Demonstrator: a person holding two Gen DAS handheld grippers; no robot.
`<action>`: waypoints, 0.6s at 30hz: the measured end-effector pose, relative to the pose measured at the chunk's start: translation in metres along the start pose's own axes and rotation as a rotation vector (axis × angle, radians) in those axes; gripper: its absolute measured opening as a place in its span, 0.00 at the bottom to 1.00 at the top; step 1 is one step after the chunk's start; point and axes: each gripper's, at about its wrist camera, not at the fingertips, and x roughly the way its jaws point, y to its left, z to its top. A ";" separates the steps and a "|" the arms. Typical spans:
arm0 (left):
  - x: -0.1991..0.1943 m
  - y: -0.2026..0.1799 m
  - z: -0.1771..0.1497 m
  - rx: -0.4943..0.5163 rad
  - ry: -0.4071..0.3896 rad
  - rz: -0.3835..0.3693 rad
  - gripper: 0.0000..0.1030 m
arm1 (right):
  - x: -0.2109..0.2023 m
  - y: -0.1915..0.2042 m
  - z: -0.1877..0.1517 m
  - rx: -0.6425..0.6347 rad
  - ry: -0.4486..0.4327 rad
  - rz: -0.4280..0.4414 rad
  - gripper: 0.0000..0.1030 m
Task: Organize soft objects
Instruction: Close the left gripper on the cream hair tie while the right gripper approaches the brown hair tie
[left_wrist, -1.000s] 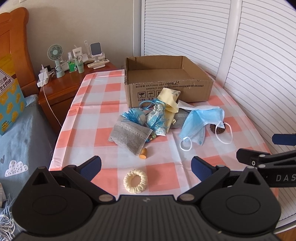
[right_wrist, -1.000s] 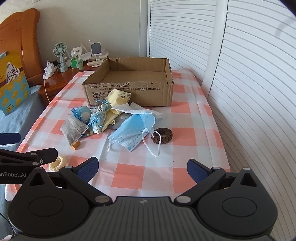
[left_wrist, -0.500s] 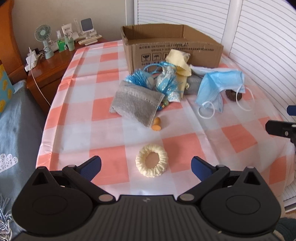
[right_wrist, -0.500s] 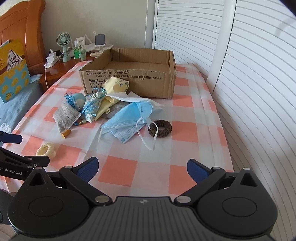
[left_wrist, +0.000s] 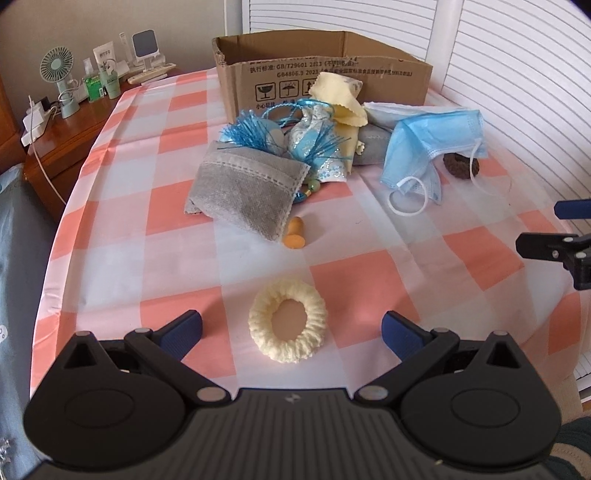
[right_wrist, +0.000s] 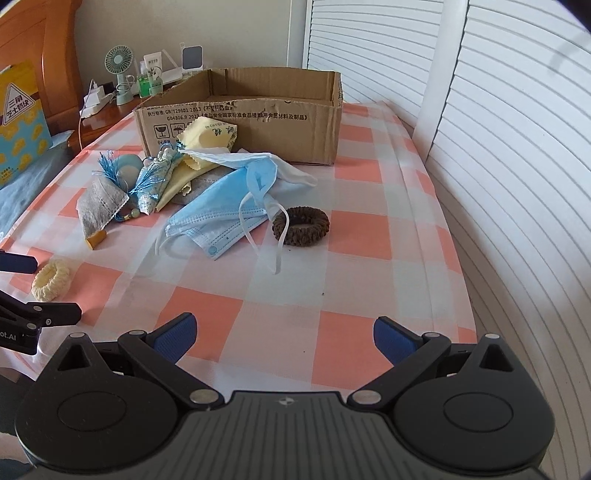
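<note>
You see the worktop (left_wrist: 184, 254) covered with an orange-and-white checked cloth. Behind it and along its right side stand white louvred doors (right_wrist: 480, 110). To the left of the worktop stands a wooden bedside cabinet (left_wrist: 74, 122). On it you find a small green desk fan (left_wrist: 59, 70), two green bottles (left_wrist: 101, 81), a phone stand with a dark screen (left_wrist: 144, 44) and a white charger (left_wrist: 35, 120) whose cable hangs down over the cabinet's front edge. In the right wrist view, a wooden headboard (right_wrist: 48, 48) rises at the far left, with a yellow-and-blue printed package (right_wrist: 22, 122) in front of it.
</note>
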 end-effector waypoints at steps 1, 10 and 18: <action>0.000 0.000 0.000 0.013 -0.006 -0.001 1.00 | 0.001 0.000 0.000 -0.004 -0.003 0.000 1.00; -0.003 0.009 -0.014 0.043 -0.098 -0.029 1.00 | 0.014 0.005 -0.004 -0.020 0.008 0.041 1.00; -0.008 0.012 -0.017 0.040 -0.107 -0.036 0.99 | 0.023 0.005 -0.009 -0.024 0.021 0.042 1.00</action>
